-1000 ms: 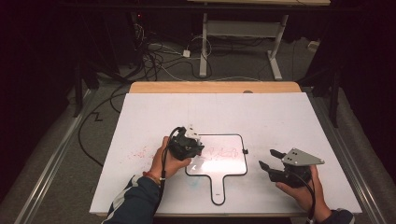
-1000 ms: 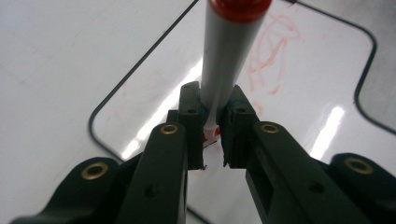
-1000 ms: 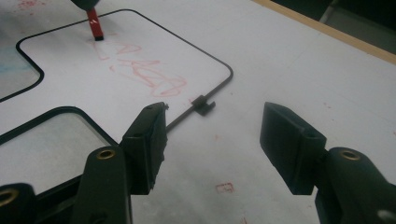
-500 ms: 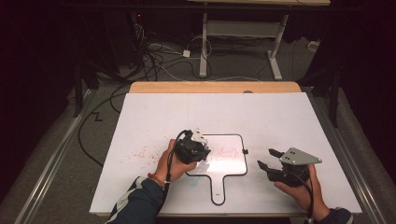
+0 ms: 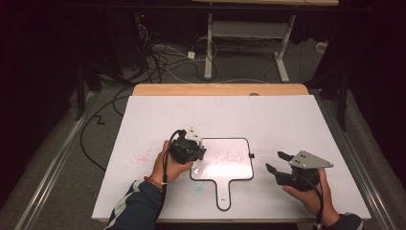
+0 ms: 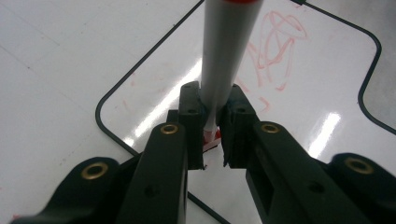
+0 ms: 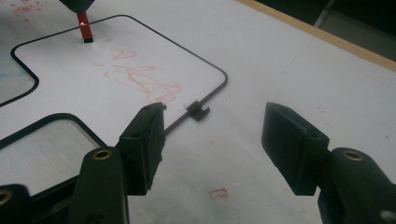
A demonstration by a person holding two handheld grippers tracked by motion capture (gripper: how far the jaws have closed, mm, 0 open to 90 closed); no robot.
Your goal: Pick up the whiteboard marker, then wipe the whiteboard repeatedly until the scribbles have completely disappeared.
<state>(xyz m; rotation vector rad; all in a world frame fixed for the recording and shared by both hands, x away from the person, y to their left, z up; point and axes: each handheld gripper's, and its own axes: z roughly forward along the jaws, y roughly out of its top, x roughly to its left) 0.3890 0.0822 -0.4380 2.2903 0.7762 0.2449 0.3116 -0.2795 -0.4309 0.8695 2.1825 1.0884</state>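
A small whiteboard with a black rim and a handle lies on the white table, and red scribbles mark its face. My left gripper hovers over the board's left edge, shut on a grey marker with red ends. In the right gripper view the marker's red tip touches the board near its far corner. The scribbles lie just beyond the marker. My right gripper is held right of the board, open, nothing between its jaws.
A black clip sits on the board's right rim. Faint red smudges stain the table to the left. A wooden strip runs along the table's far edge. Beyond it are floor cables and a desk frame.
My left gripper with the marker slid right over the board, then back left to about where it began. The right gripper stayed put.
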